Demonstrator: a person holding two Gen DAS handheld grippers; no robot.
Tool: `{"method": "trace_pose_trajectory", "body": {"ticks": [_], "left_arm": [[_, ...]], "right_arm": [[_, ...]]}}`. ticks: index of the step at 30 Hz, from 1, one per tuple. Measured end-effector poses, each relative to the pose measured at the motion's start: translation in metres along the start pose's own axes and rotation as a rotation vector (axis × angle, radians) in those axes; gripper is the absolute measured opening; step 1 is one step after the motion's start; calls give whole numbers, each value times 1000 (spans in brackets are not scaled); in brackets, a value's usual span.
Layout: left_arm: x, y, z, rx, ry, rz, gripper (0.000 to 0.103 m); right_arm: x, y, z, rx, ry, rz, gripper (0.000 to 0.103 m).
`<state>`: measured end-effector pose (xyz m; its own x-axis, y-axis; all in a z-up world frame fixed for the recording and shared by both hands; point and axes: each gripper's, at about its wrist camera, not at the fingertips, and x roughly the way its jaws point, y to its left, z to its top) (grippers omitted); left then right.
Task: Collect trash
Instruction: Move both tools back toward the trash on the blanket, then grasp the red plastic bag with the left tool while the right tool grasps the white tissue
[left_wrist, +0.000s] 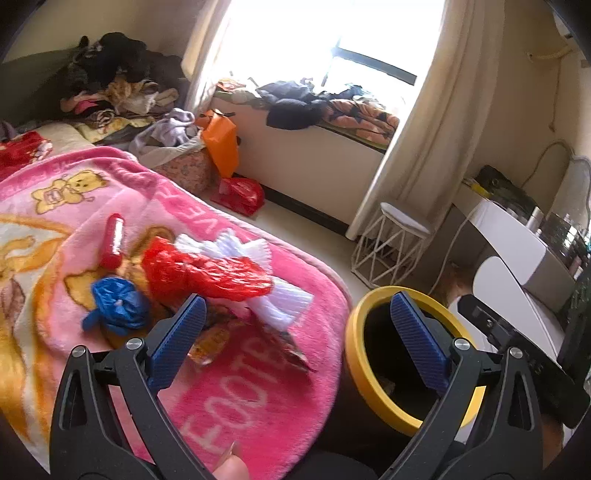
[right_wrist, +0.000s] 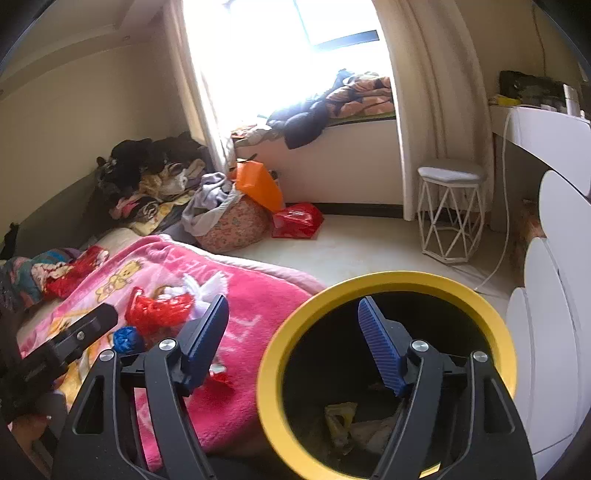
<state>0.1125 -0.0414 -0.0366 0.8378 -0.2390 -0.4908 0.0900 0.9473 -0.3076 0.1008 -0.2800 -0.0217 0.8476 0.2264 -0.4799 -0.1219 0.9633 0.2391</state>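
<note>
Lying on the pink blanket (left_wrist: 258, 387) is the trash: a red plastic bag (left_wrist: 207, 273), a white frilly bag (left_wrist: 280, 299) partly under it, a blue bag scrunched into a ball (left_wrist: 118, 306), a small red tube (left_wrist: 114, 240) and a shiny wrapper (left_wrist: 210, 343). Beside the bed sits a bin with a yellow rim (right_wrist: 369, 280), and some scraps lie at its bottom. The left gripper (left_wrist: 299, 314) hangs over the edge of the blanket with its jaws spread wide and nothing between them. The right gripper (right_wrist: 291, 317) hangs over the bin, and its jaws are wide apart and empty too. Farther off are a white wire stool (right_wrist: 450, 214), an orange bag (right_wrist: 258, 181), a red bag on the floor (right_wrist: 299, 219) and piles of clothes (right_wrist: 147, 173).
</note>
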Motion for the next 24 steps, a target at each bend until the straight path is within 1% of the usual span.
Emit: {"method": "trace_pose_trajectory", "body": {"ticks": [5, 13, 19, 24], "left_arm": [[-3, 22, 4, -39, -14, 30, 92], [-6, 53, 7, -89, -26, 77, 92], [0, 77, 10, -112, -23, 116, 92], [12, 97, 16, -137, -7, 137, 92]], "right_arm": [[3, 18, -1, -39, 3, 32, 72], [15, 53, -5, -104, 31, 86, 73], [29, 75, -8, -135, 62, 123, 73], [47, 93, -7, -159, 87, 139, 73]]}}
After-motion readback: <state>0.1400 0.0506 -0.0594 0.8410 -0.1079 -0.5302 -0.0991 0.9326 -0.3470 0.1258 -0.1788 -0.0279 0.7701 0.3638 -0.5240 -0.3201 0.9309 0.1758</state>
